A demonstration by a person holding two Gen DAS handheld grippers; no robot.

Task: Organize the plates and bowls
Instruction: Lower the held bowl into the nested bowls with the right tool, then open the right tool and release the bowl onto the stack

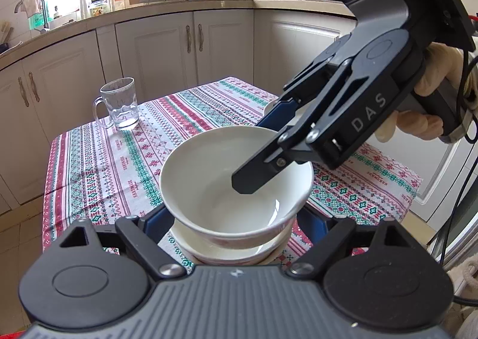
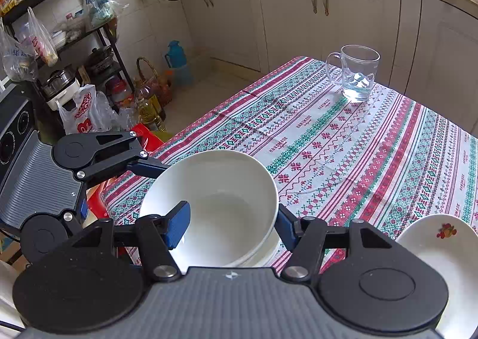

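A white bowl [image 1: 227,177] [image 2: 221,204] rests tilted on a stack of white dishes [image 1: 227,249] near the table's edge. My right gripper [image 1: 263,153] [image 2: 230,225] straddles the bowl's rim: one finger [image 2: 179,227] sits inside the bowl, the other [image 2: 285,228] outside. The fingers look apart from the rim, so it reads as open. My left gripper [image 1: 230,219] [image 2: 140,177] is open around the stack below the bowl, one blue pad [image 1: 156,219] on each side. A white plate with a fruit print [image 2: 439,255] lies to the right.
A glass mug [image 1: 119,104] [image 2: 355,73] with a little water stands at the table's far corner. The patterned tablecloth [image 1: 119,159] [image 2: 358,145] covers the table. Kitchen cabinets [image 1: 167,43] stand behind; a cluttered shelf [image 2: 59,55] and bags stand on the floor beyond the table.
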